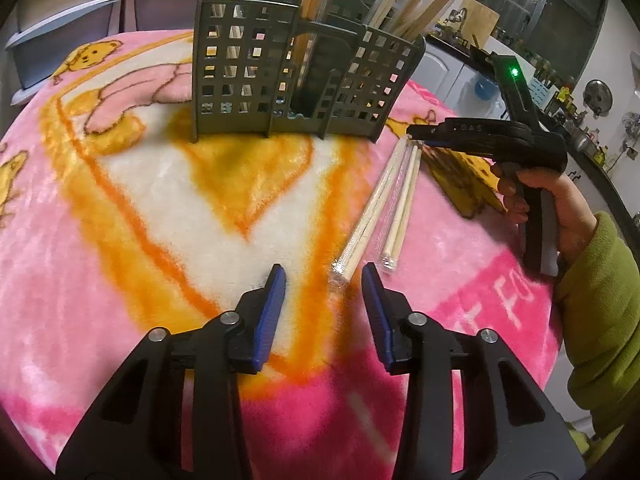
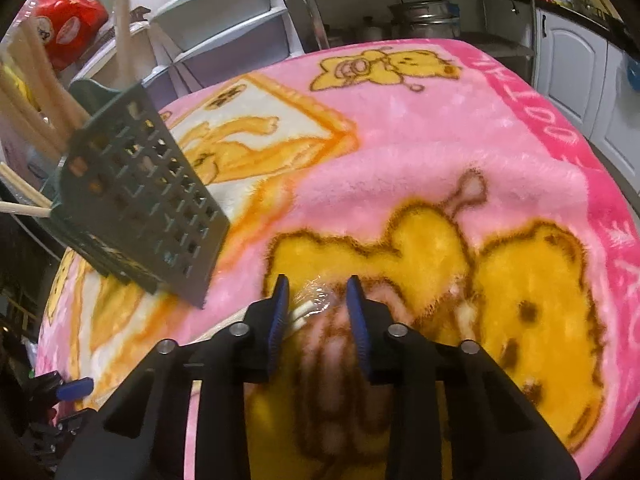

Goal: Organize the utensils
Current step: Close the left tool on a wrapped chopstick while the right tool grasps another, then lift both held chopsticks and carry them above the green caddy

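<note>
The utensil caddy [image 1: 304,76] stands on the blanket [image 1: 120,220] at twelve o'clock, chopsticks [image 1: 416,16] upright inside. Two wrapped chopstick packs [image 1: 384,208] lie side by side at two o'clock.

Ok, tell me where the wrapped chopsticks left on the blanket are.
In the left wrist view, the wrapped chopsticks lie on the blanket, right of centre, between the grey utensil caddy and the open left gripper.

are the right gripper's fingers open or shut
Open. The right gripper shows a clear gap between its blue fingers, with the wrapped chopsticks ends lying between them, ungripped.
</note>
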Demonstrator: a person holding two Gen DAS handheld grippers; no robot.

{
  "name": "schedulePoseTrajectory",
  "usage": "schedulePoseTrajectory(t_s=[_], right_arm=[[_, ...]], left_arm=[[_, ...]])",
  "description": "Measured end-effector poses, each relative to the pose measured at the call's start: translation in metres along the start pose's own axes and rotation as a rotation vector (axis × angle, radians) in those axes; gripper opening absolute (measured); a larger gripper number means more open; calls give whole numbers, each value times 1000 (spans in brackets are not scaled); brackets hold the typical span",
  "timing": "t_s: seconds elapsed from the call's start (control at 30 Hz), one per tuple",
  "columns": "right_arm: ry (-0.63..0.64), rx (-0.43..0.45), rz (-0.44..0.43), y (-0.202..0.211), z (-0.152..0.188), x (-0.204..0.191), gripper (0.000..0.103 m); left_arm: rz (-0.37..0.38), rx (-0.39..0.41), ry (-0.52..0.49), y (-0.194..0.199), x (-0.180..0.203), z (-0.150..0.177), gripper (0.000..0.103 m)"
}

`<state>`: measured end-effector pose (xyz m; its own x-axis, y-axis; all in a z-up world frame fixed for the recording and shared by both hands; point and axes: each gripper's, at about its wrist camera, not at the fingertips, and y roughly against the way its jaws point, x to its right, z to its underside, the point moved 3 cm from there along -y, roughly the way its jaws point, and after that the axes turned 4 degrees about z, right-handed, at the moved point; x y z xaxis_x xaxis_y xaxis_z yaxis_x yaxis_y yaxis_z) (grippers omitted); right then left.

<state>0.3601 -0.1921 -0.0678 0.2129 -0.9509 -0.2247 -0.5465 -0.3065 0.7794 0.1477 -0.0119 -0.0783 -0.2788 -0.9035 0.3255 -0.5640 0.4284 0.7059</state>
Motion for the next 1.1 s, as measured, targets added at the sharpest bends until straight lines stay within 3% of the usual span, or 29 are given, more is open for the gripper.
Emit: schedulePoseTrajectory(t_s=[0.13,0.23,0.43,0.7,1.1], right_arm=[[15,14,14,1,1,-1,9],[15,28,8,5,2,-1,6],[-20,72,-1,21,6,4,5],[-39,161,13,57,10,7,5],[21,308,-29,121,13,-23,4]], left_arm=[[-6,0,6,0,-1,0,25],[-7,-1,4,0,-2,-1,22],[2,-5,-3,0,0,-2,10],[36,-3,-3,0,3,-3,6],[45,135,-15,34,8,-25,3]])
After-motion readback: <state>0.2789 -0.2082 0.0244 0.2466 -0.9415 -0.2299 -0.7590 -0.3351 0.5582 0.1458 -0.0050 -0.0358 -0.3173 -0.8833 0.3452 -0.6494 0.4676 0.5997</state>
